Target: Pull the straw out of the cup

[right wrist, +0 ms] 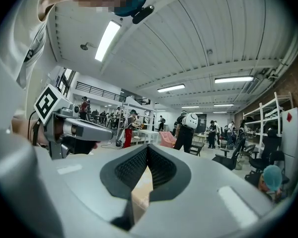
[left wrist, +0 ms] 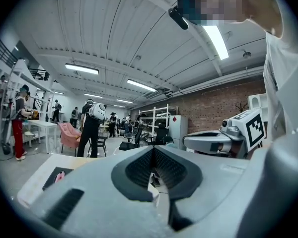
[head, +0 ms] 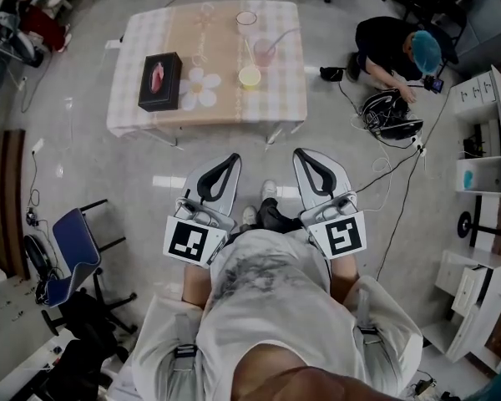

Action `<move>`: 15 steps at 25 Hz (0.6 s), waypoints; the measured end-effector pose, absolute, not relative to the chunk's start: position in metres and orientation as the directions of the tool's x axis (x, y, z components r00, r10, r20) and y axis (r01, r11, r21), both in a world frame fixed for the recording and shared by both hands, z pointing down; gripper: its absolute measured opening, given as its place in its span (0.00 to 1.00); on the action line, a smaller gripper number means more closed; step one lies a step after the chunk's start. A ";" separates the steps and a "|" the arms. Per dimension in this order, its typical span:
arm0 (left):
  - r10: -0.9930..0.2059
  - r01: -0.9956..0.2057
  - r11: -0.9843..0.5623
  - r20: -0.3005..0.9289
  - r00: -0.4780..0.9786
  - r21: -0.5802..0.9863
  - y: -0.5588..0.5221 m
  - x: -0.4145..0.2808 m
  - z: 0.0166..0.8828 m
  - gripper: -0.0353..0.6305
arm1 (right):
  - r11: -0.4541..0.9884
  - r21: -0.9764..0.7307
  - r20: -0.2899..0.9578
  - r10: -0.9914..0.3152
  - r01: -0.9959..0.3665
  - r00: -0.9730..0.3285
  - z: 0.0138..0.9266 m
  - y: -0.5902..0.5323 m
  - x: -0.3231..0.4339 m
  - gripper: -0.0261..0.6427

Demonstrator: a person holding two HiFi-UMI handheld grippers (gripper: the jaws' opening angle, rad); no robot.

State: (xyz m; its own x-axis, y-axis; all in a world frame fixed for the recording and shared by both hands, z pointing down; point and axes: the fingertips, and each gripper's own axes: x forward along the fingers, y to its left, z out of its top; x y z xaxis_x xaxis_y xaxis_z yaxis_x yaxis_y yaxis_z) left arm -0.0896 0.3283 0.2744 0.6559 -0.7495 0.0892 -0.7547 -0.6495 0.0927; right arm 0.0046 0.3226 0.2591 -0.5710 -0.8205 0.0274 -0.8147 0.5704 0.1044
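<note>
Grey floor (head: pixel 92 165) all round; low bench (head: pixel 284 98) under checked cloth at 12 o'clock, blue chair (head: pixel 77 245) at 8, white shelving (head: pixel 483 140) at 3. Overhead, white ribbed ceiling (left wrist: pixel 114 38), strip lights (left wrist: pixel 81 69); brick wall (left wrist: pixel 216 110) beyond.

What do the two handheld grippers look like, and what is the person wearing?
The left gripper and right gripper have pale grey shells and black ribbed pads. Each carries a white cube with black square markers. The person wears a light grey shirt.
</note>
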 end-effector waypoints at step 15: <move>-0.789 -0.795 -0.602 0.097 0.606 0.068 0.257 -0.053 0.263 0.06 | 0.626 0.101 0.003 -0.777 -0.773 -0.629 0.250 0.244 0.040 0.05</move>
State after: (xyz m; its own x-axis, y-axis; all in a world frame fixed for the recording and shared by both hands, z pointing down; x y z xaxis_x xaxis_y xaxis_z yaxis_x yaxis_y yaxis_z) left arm -0.0525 0.2566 0.2635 0.6062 -0.7894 0.0967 -0.7953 -0.6024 0.0678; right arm 0.0396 0.2439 0.2502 -0.6292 -0.7772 0.0033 -0.7730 0.6263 0.1011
